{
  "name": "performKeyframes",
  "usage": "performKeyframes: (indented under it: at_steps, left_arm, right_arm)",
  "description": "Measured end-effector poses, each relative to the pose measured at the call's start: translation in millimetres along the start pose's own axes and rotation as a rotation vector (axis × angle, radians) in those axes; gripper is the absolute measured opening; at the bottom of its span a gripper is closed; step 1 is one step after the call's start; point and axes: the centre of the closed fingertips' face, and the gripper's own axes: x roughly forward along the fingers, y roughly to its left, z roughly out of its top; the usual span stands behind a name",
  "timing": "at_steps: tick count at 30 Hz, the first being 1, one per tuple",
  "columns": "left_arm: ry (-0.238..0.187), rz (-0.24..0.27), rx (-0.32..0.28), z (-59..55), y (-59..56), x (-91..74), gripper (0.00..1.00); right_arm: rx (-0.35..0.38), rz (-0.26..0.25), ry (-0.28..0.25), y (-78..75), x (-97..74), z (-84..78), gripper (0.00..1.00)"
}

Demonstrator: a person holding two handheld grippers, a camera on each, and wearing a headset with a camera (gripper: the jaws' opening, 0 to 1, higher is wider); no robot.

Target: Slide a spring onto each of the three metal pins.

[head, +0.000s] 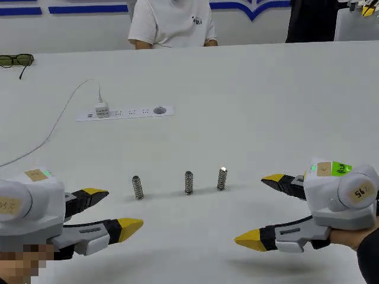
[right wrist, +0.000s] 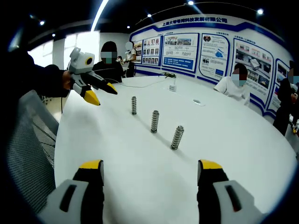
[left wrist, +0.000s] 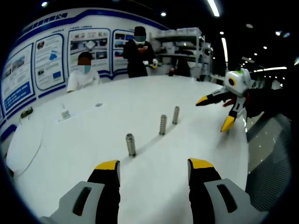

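Hovering over the near edge of the white worktop [head: 237, 106], the left gripper [head: 115, 208] sits toward that edge's left end and the right gripper [head: 256, 208] toward its right end. Each has its yellow-tipped jaws spread apart with nothing between them, and the tips point inward.

Just beyond them, three springs stand in a row across the middle of the worktop: left spring [head: 137, 187], middle spring [head: 189, 183] and right spring [head: 222, 178]. Each is upright, long axis vertical, sleeved on a pin (a shiny pin tip [head: 222, 170] shows atop the right one). Plain worktop lies between jaws and springs.

Farther back lies a white power strip [head: 127, 112] with a charger [head: 102, 109] plugged in, its cable [head: 53, 127] trailing toward the left edge. A pair of sunglasses [head: 15, 60] rests at the far left edge, and a person [head: 172, 23] in a white shirt sits at the far edge.
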Motion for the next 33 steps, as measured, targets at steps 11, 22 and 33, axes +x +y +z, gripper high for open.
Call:
performKeyframes:
  at_steps: [11, 22, 33]
  left_arm:
    - [-0.006, 0.019, -0.041, -16.8, -2.1, -4.7, 0.63]
    - [-0.038, 0.020, -0.071, -21.9, -6.3, -10.3, 0.66]
    - [-0.049, 0.034, -0.101, -27.6, -8.1, -13.5, 0.66]
  right_arm:
    - [0.012, 0.000, -0.036, 0.6, -1.1, 7.1, 0.84]
    - [0.035, -0.002, -0.064, -0.3, -2.9, 11.9, 0.84]
    - [0.037, -0.001, -0.067, -0.5, -3.1, 11.9, 0.84]
